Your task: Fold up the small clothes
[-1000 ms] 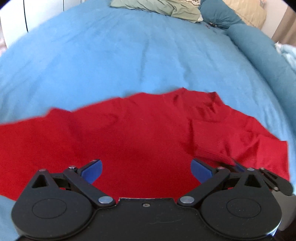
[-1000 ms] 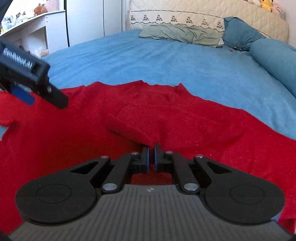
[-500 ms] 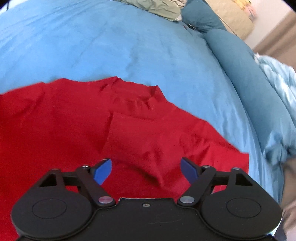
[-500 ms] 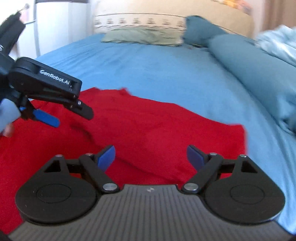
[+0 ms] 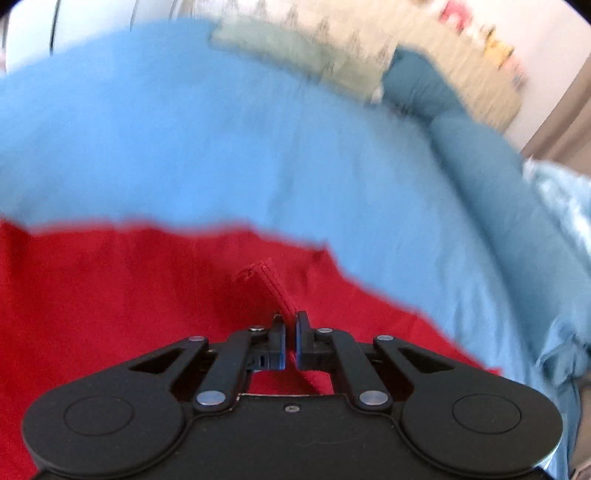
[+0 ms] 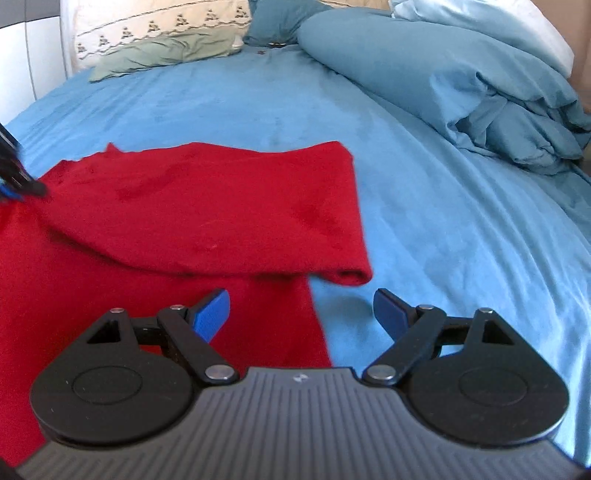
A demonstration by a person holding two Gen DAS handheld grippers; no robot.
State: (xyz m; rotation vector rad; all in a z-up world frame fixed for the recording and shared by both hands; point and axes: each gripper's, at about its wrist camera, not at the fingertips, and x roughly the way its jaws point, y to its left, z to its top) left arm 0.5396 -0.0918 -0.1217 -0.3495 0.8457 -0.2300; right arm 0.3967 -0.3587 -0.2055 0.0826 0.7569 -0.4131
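The left gripper (image 5: 289,338) has its blue-padded fingers (image 5: 280,341) pressed nearly together, pinching a stitched hem edge of the red knitted garment (image 5: 122,295), which rises as a narrow ridge straight out from the pinch. The right gripper (image 6: 301,314) has its blue-padded fingers (image 6: 212,314) spread wide and grips nothing; it hangs just above the garment's right edge, one finger over the red cloth and the other over the bare sheet.

In the right wrist view the red knitted garment (image 6: 207,218) lies on the bright blue bed sheet (image 6: 461,240), with one portion folded over onto the rest so that a rolled fold edge runs across just ahead of the open fingers. The left gripper's dark tip shows at the far left edge of that view, touching the cloth.

Farther off, a rumpled teal duvet (image 6: 461,81) is heaped along the right side of the bed, and a sage green pillow (image 6: 166,55) lies by the cream embroidered headboard (image 6: 155,26). The left wrist view is blurred beyond the garment.
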